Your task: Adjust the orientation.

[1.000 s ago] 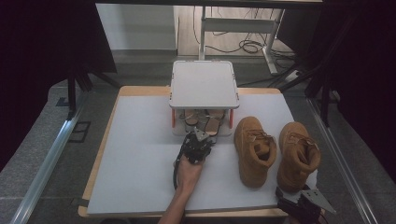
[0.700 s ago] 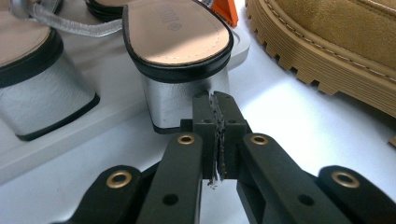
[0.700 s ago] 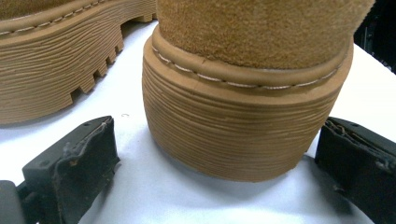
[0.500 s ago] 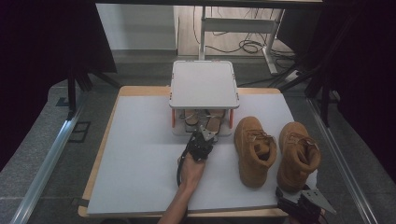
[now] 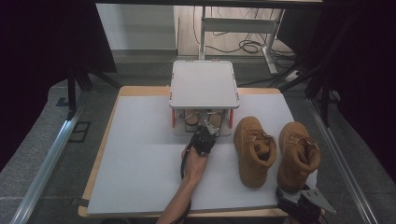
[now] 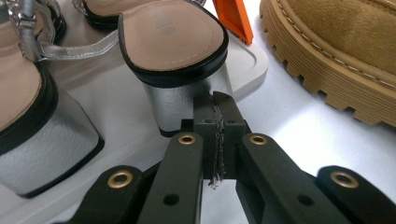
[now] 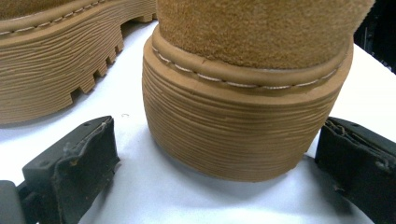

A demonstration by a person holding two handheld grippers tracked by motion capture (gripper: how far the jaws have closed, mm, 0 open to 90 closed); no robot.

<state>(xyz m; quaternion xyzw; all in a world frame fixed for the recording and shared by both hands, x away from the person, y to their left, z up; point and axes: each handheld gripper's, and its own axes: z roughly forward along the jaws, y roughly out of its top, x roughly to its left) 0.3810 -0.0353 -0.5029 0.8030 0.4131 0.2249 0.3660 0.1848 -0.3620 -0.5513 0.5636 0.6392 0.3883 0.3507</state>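
Note:
A small white shoe rack (image 5: 203, 84) with orange legs stands at the back middle of the table. On its lower tray (image 6: 116, 93) sit two silver block-heel sandals (image 5: 201, 119). My left gripper (image 5: 205, 132) is at the rack's front. In the left gripper view this gripper (image 6: 215, 100) is shut with nothing between its jaws, its tips right at the silver heel (image 6: 182, 98) of the right-hand sandal. Two tan boots (image 5: 254, 147) (image 5: 299, 154) stand on the right. My right gripper (image 5: 295, 191) is open, its jaws either side of the right boot's heel (image 7: 243, 135) without pressing on it.
The white tabletop (image 5: 140, 158) has free room on its left half. An orange rack leg (image 6: 233, 18) and the left boot's lugged sole (image 6: 336, 51) lie close to the right of my left gripper. A second sandal's heel (image 6: 37, 135) is to its left.
My left hand has moved forward and a little right, up to the rack's lower tray. The right gripper and both boots have stayed in place.

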